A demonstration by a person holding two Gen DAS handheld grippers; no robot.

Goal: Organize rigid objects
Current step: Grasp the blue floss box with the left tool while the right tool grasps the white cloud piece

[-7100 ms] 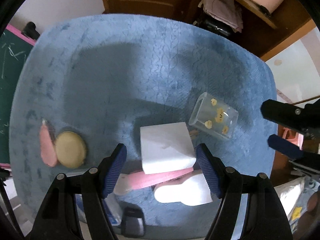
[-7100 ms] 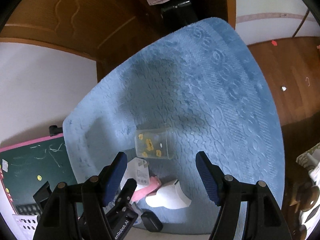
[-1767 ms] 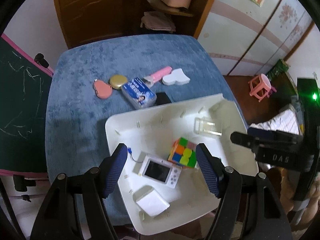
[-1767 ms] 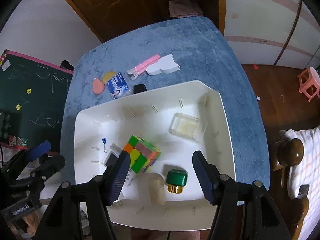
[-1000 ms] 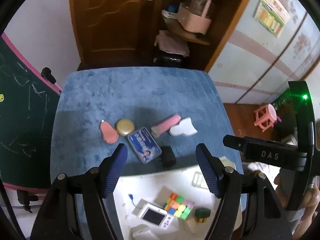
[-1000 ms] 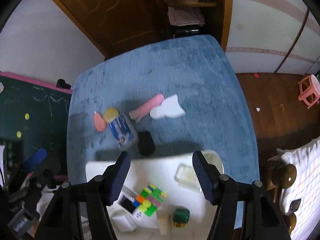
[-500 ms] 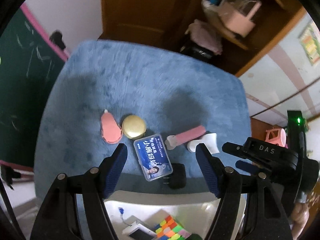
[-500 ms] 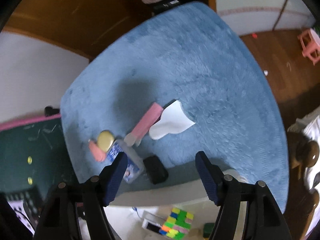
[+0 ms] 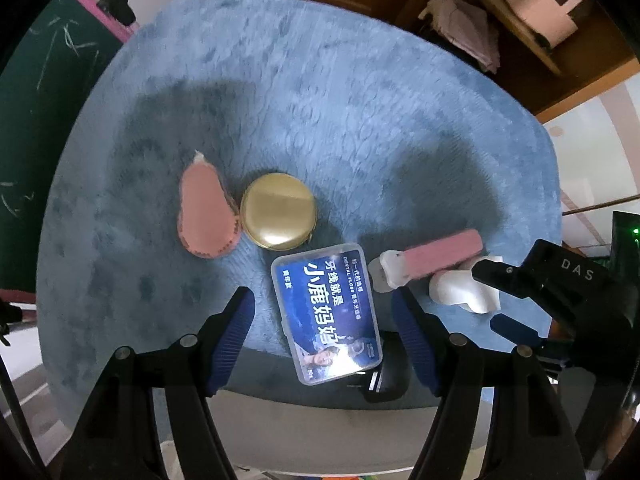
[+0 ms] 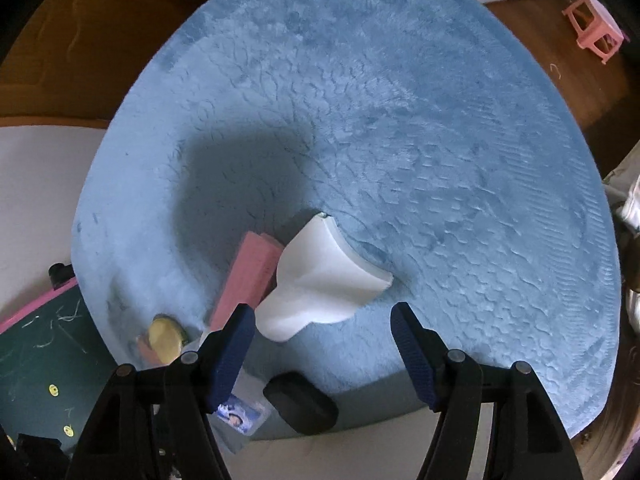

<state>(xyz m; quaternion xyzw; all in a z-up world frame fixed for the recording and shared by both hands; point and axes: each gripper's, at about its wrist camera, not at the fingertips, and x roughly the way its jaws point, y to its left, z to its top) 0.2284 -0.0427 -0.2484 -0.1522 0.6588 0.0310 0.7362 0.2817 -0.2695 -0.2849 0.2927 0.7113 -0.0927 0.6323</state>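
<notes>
On the blue plush tabletop (image 9: 360, 100), the left claw (image 9: 324, 340) gapes empty over the clear flat dental-floss box with a blue label (image 9: 326, 314). At its 11 o'clock lies a round gold compact (image 9: 279, 211). The right claw (image 10: 322, 354), jaws just widened, stands empty over the white curved plastic piece (image 10: 320, 286), a pink bar (image 10: 248, 276) at its 9 o'clock.

Both wrist views steeply down, close

A blue floss box (image 9: 326, 314) lies flat near the table edge. A round gold tin (image 9: 279, 211) touches a pink pear-shaped pouch (image 9: 206, 214). A pink stick (image 9: 434, 259) lies beside a white curvy case (image 10: 320, 280). A small black thing (image 10: 300, 402) sits at the edge.
</notes>
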